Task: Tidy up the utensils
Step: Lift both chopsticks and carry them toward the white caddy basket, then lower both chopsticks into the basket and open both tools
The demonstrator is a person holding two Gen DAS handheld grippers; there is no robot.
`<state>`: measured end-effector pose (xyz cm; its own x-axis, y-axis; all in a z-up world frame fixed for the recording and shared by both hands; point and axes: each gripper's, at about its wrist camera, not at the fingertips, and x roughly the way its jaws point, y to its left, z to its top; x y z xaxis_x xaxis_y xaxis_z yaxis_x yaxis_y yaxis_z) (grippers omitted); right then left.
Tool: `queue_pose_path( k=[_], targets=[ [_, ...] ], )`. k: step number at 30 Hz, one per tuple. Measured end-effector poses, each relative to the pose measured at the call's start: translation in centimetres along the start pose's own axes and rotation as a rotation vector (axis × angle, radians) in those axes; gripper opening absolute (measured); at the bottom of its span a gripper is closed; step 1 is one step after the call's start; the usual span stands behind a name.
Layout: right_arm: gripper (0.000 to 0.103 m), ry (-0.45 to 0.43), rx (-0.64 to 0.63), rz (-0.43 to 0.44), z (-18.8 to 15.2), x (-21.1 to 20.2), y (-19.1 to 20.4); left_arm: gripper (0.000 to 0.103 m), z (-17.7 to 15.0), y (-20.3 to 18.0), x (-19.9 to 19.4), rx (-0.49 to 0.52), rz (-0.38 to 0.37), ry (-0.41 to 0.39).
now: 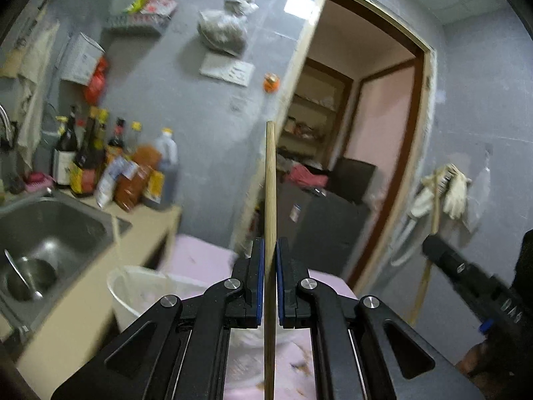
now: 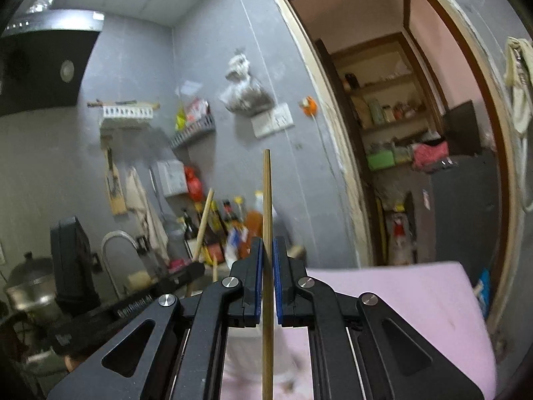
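The left gripper (image 1: 269,250) has its blue-padded fingers (image 1: 259,280) pinched on a light wooden chopstick (image 1: 270,180) that stands upright between them, its squared end pointing up toward the grey wall and the doorway (image 1: 366,133). The right gripper (image 2: 266,250) likewise pinches a darker bamboo chopstick (image 2: 267,200), upright between its blue pads, with its lower end running down out of view. In the right wrist view the left gripper's black body shows low at the left, with its chopstick tilted in front of the bottles. Below the left gripper sits a white plastic bucket (image 1: 133,286) on a pink foam sheet (image 1: 200,256); its inside is too blurred to tell what it holds. To the left, set into the beige counter (image 1: 100,316), the stainless steel sink (image 1: 60,220) holds a metal bowl (image 1: 30,280) with a long metal utensil (image 1: 20,273) leaning in it. Behind the sink a cluster of sauce and oil bottles (image 1: 113,163) stands against the wall. A wall rack (image 2: 193,130) carries packets, and a plastic bag (image 2: 245,93) hangs above a switch plate (image 2: 273,120). A metal pot (image 2: 30,286) with a lid sits at far left in the right wrist view.
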<state>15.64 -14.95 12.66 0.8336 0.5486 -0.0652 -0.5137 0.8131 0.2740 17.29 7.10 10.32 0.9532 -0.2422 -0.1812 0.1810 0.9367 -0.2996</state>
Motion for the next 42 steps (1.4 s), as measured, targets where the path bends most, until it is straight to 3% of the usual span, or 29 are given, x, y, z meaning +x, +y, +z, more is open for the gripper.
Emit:
queue_pose_path(
  k=[11,18,34,42],
  targets=[
    [0.004,-0.186,-0.079,-0.041,2.4,5.8,3.6,0.004,3.9,6.3,1.4,-0.041,0.135,-0.183],
    [0.004,-0.248,-0.095,-0.123,0.6,8.3,3.6,0.004,3.0,7.8,3.1,-0.034,0.208,-0.227],
    [0.004,-0.103,-0.115,-0.121,-4.3,10.1,2.3,0.004,-2.0,7.2,4.1,-0.056,0.288,-0.160],
    [0.005,-0.011,-0.135,-0.105,-4.8,9.8,2.3,0.008,-3.6,7.2,3.9,-0.086,0.264,-0.028]
  ],
)
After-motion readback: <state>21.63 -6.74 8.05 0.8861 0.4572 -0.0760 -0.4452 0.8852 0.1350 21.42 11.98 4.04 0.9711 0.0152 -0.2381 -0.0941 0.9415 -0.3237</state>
